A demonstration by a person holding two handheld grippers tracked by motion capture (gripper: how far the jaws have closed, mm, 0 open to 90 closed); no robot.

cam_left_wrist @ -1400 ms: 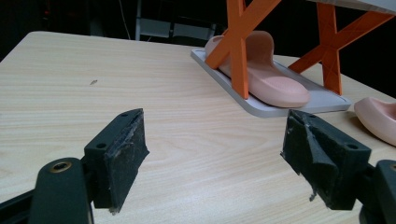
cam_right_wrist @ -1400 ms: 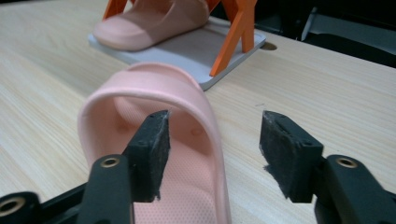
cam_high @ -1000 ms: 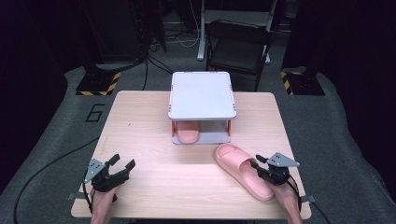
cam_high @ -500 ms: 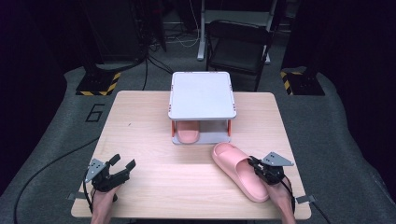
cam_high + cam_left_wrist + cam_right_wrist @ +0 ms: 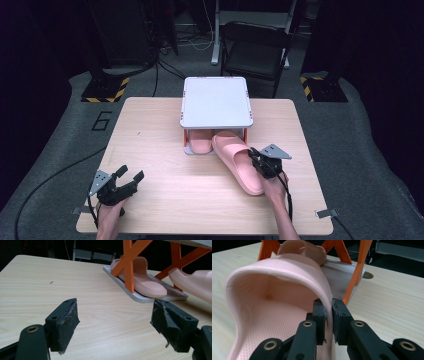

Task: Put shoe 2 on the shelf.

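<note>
since the earlier frames the right gripper (image 5: 257,159) has carried the loose pink slipper (image 5: 237,160) from the near right of the table (image 5: 150,130) up and left toward the shoe rack (image 5: 216,100); the slipper's toe now sits at the rack's near right corner, heel pointing near-right. the left gripper (image 5: 131,178) has stayed in place at the near left. right gripper: jaws clamped on the slipper's strap edge (image 5: 325,302), one pad inside the strap, one outside; forearm enters from the near edge, gripper angled far-left. left gripper: jaws spread wide, nothing between them, hovering just above the tabletop, pointing far-right. farther off, the second pink slipper (image 5: 201,143) lies on the rack's lower shelf, left side, under the white top panel.
</note>
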